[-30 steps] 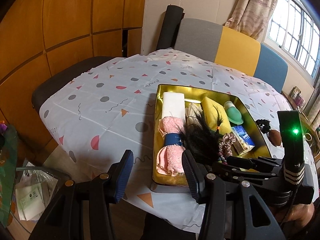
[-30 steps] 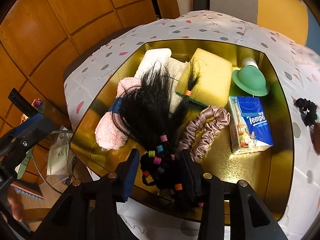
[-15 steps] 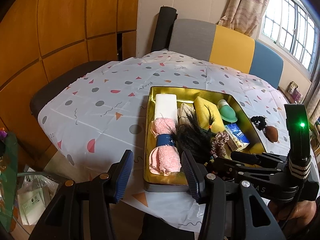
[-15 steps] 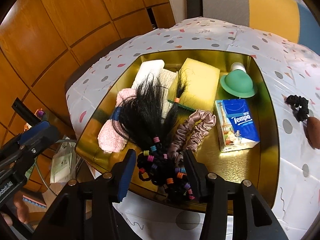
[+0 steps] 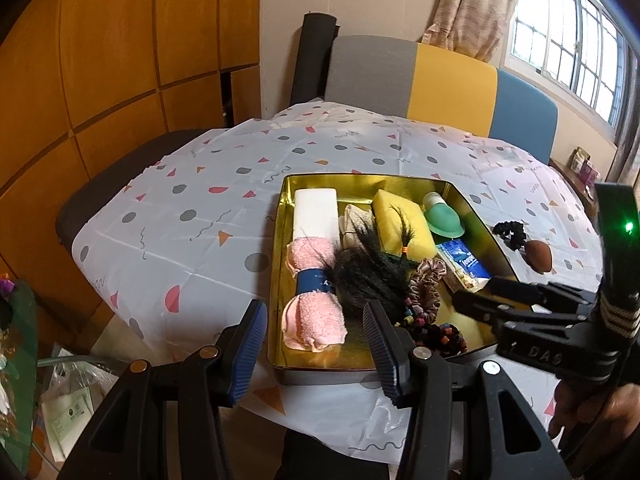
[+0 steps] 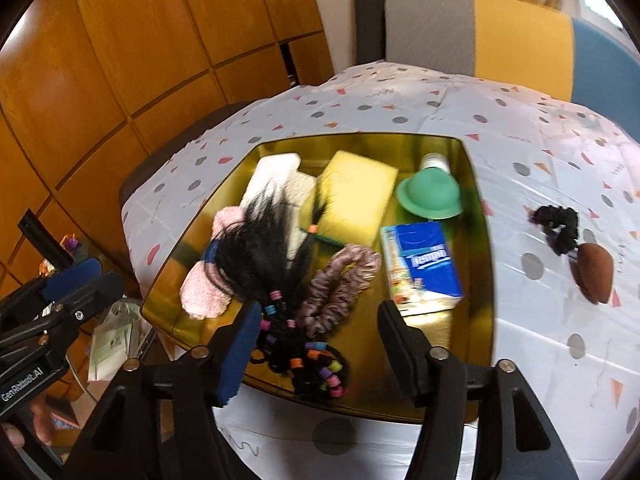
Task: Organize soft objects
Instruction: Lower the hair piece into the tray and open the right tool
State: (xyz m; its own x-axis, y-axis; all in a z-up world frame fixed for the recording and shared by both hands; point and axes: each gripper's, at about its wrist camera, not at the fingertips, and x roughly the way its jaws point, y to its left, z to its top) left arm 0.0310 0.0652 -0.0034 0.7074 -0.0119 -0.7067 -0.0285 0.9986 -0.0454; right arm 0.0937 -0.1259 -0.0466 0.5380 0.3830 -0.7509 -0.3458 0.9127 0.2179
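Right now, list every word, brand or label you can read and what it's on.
"Tempo": blue tissue pack in the gold tin.
"GenRobot.AI": body of the left gripper, seen from the right wrist.
"DAS", partly hidden: body of the right gripper, seen from the left wrist.
White print on the pink towel's navy band: too small to read.

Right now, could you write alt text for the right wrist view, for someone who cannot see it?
A hand-held right gripper, jaws opening with nothing clamped, hovers over a gold metal tin on a patterned tablecloth. The tin holds a black hairpiece with coloured beads, a pink towel, a yellow sponge and a blue tissue pack.
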